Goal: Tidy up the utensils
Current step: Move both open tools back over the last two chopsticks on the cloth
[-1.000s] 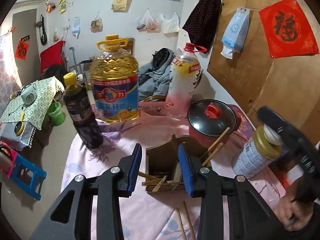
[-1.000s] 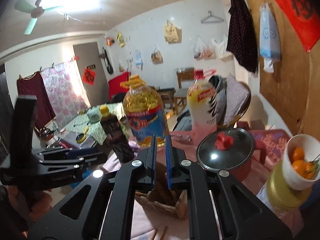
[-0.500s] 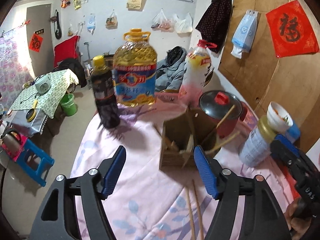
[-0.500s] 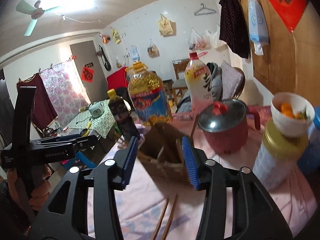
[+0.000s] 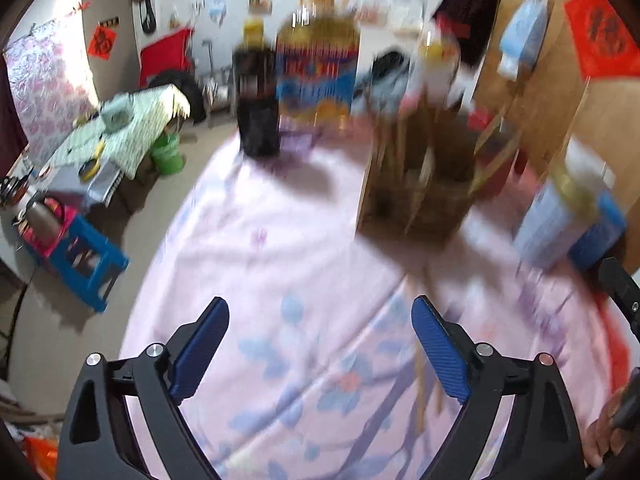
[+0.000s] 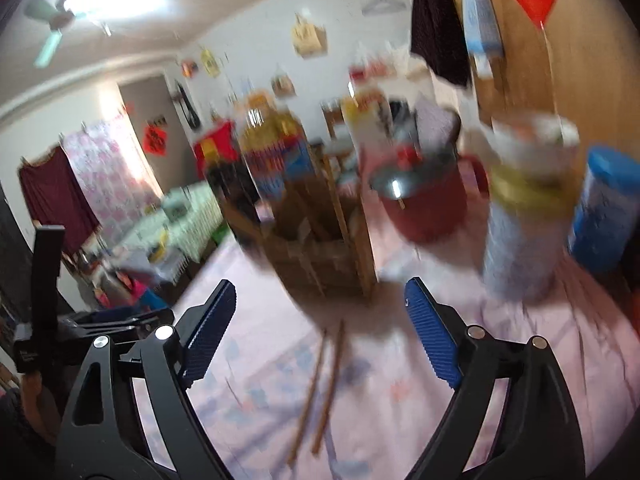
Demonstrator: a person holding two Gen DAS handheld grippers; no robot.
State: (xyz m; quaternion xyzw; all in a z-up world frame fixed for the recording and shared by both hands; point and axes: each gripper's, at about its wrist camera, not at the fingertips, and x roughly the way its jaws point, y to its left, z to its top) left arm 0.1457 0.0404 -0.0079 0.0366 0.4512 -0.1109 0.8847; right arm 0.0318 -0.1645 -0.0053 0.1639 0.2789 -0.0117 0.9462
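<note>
The wooden utensil box stands on the table. Two chopsticks lie on the table in front of the box. Behind the box stand the oil jug and, left of it, a sauce bottle. Right of the box sits a lidded pot, then a can.

A large yellow oil jug is standing at the far edge of a desk draped in a pink floral cloth. A dark sauce bottle is standing just left of the oil jug, a red-capped bottle to its right. Farther right of the jug, a red pot with a glass lid is sitting beside a gold-lidded tin carrying a white bowl, with a blue canister at the edge. Below and left of the jug, a blue stool is standing on the floor.
</note>
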